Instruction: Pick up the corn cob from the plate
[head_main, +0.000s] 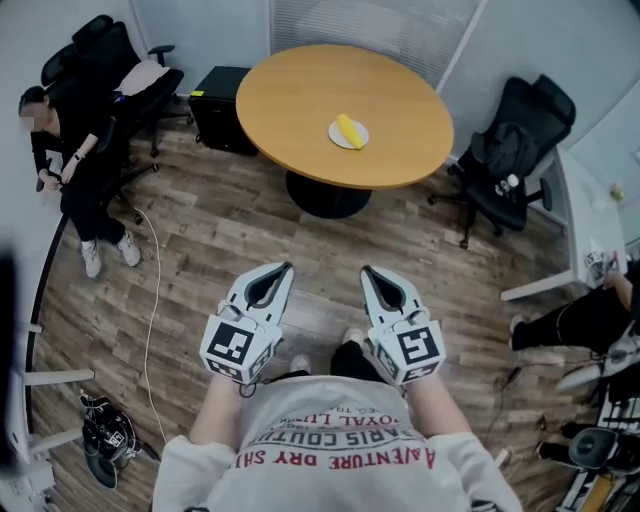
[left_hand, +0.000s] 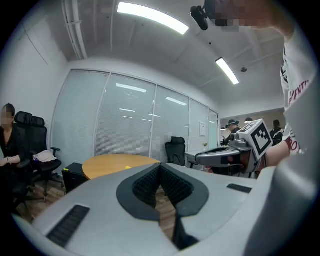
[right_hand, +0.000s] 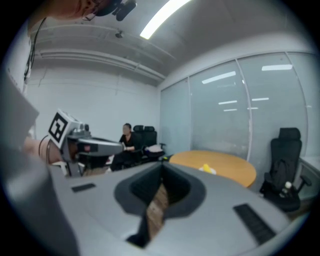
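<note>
Head view: corn cob (head_main: 350, 130) is lying on plate (head_main: 335, 136), well beyond left gripper (head_main: 284, 267) and right gripper (head_main: 368, 270); both are closed, empty and pointing forward side by side.

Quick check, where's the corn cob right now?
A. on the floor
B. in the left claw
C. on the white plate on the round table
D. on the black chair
C: the corn cob lies on the white plate on the round table, while the left claw and right claw are shut, empty and short of the table.
</note>
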